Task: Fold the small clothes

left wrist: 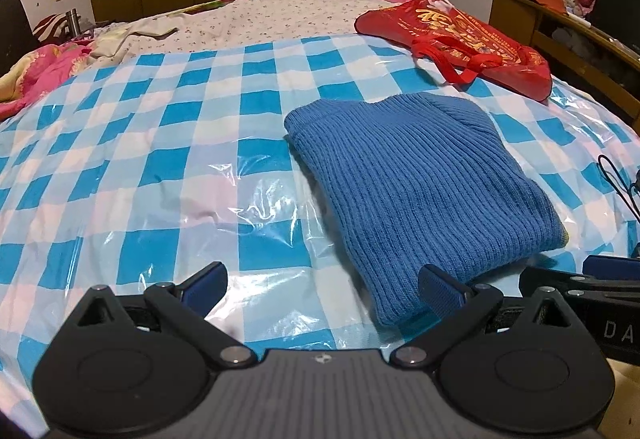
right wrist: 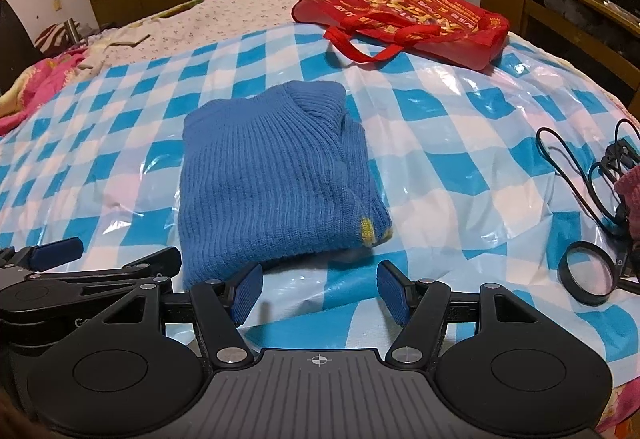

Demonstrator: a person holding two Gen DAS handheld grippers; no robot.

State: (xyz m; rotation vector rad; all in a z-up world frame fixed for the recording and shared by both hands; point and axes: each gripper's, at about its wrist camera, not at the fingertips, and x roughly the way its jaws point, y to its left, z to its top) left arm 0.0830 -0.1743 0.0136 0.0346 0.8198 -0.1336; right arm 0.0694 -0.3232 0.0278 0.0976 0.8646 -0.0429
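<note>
- My left tongs (left wrist: 322, 289) stand wide open with nothing between the blue pads; the near hem of the folded blue ribbed knit sweater (left wrist: 408, 175) lies just past its right pad, so the sweater is ahead and to the right of this hand.
- My right tongs (right wrist: 319, 293) are open too and hold nothing; here the same sweater (right wrist: 272, 175) lies ahead and to the left, its near edge close behind the left pad.
- So the sweater sits between my two hands, on the blue-and-white checked plastic sheet (left wrist: 160, 143) that covers the bed. I judge both hands about equally near its hem.
- Its long axis runs away from me, from the near hem to the collar at the far end; one yellow cuff shows at the near right corner.
- To the right lie a black-rimmed magnifying glass (right wrist: 588, 271) and black cables (right wrist: 568, 175).
- Farthest, a red printed tote bag (right wrist: 404, 15) lies well apart behind the collar.
</note>
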